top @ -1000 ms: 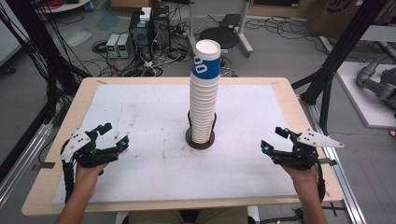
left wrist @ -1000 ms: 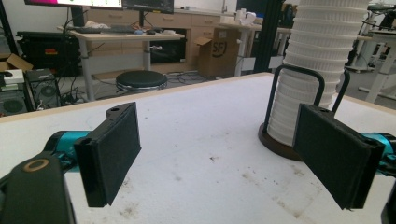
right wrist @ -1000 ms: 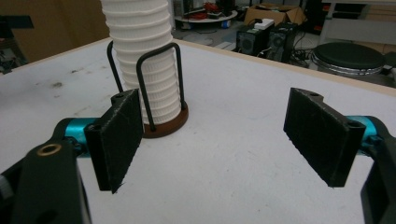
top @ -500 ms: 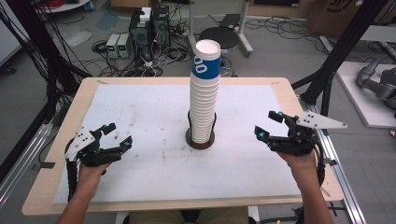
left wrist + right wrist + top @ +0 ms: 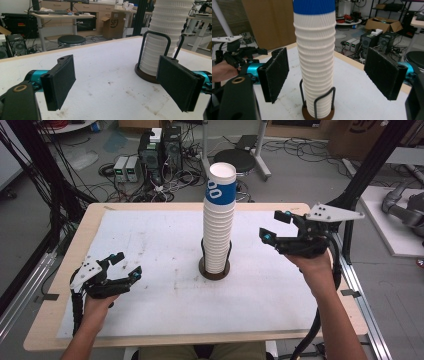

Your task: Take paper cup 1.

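Cup stack (image 5: 219, 222) upright in holder at tabletop (image 5: 150, 235) centre; right claw (image 5: 274, 226) wide, empty, near top; left claw (image 5: 125, 266) wide, low; off-centre grab could topple stack

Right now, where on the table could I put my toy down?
Bare white mat lies left of the cup stack, also along the near edge. Crowded spots: the stack's holder, the left gripper and the raised right gripper.
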The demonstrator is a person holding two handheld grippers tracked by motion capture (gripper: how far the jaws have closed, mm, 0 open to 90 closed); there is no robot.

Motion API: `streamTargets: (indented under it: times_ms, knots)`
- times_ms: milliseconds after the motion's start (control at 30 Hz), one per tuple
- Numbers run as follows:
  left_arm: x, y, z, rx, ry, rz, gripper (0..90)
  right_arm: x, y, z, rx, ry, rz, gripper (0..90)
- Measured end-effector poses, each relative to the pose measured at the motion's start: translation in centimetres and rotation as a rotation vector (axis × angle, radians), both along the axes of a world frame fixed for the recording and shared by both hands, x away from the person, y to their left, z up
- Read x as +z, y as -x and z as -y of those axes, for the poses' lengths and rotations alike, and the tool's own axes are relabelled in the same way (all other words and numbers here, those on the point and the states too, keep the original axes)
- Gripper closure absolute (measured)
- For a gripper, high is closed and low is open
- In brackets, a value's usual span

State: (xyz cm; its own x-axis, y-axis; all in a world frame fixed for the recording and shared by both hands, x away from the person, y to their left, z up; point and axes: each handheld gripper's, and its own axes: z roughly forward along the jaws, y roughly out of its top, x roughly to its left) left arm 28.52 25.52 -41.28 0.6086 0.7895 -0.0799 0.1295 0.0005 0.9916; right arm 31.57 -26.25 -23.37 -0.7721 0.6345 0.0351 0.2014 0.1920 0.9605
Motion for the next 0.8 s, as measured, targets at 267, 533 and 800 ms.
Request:
streamTargets:
  times_ms: [267, 533, 800]
  knots:
    - [-0.1, -0.1, 0.3, -0.012, 0.004, -0.004, 15.6, 2.9, -2.1, -2.5, 0.043, 0.033, -0.003, 20.4]
    - [-0.1, -0.1, 0.5, -0.037, 0.015, -0.008, 15.6, 5.4, -4.5, -5.0, 0.074, 0.029, -0.013, 20.5]
    - [-0.1, -0.2, 0.6, -0.048, 0.017, -0.012, 15.6, 7.6, -6.0, -7.4, 0.11, 0.059, -0.03, 20.4]
